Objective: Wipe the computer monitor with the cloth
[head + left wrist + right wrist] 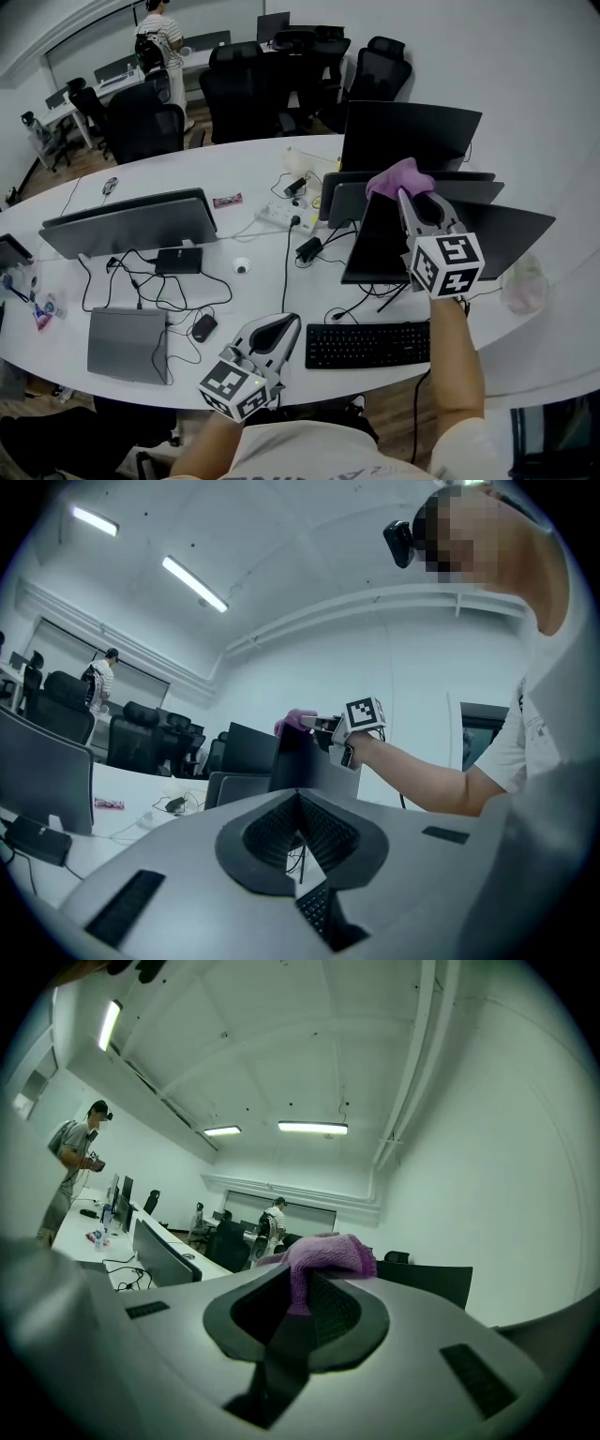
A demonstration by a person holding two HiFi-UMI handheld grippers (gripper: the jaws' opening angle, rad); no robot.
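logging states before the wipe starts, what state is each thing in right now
right gripper: shut on the cloth
left gripper: shut, holds nothing
cloth: bunched, up at the monitor's top edge
monitor: upright, screen dark
laptop: lid closed, flat on the table

Cloth (401, 176) underside — hidden between right claw (410, 199) and monitor (375, 248), perhaps touching
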